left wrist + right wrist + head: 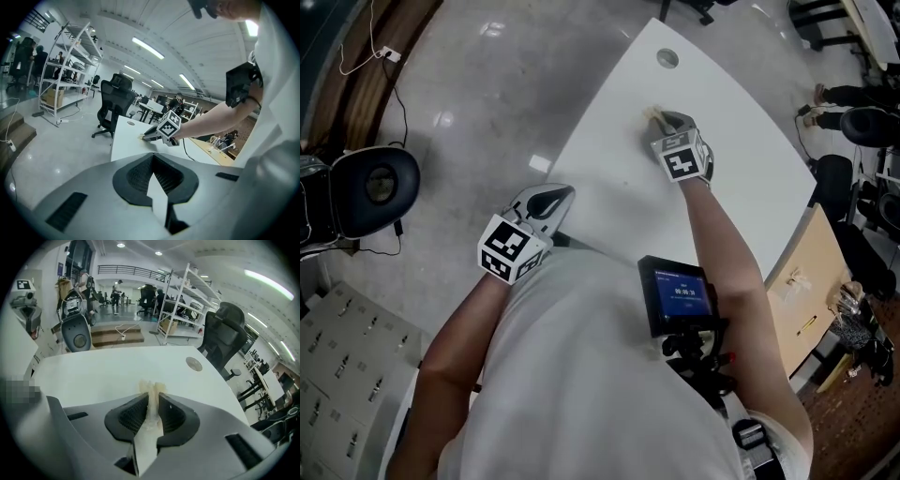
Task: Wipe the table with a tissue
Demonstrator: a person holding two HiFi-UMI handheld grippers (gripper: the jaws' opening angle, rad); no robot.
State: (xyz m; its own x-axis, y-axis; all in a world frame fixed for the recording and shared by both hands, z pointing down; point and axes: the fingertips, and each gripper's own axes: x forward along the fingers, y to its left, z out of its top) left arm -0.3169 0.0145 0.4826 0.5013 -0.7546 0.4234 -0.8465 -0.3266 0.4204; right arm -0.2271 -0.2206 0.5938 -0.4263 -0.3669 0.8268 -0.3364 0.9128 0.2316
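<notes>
A crumpled cream tissue [654, 116] rests on the white table [741, 169] toward its far side. My right gripper [667, 122] is shut on it and points steeply down at the tabletop. In the right gripper view the tissue [152, 389] sticks out between the dark pads [133, 413] of the right gripper [152, 398], with the table [108, 371] just beyond. My left gripper [558, 197] hovers at the table's near edge, shut and holding nothing. From the left gripper view, past the left gripper [152, 161], I see the right gripper [146, 136] pressing the tissue [140, 136] onto the table [126, 143].
A round grey cable cap [667, 58] sits in the table near its far corner. A black office chair [380, 187] stands on the floor at left. A wooden desk [811, 291] with small items adjoins at right. White shelving [70, 70] stands beyond.
</notes>
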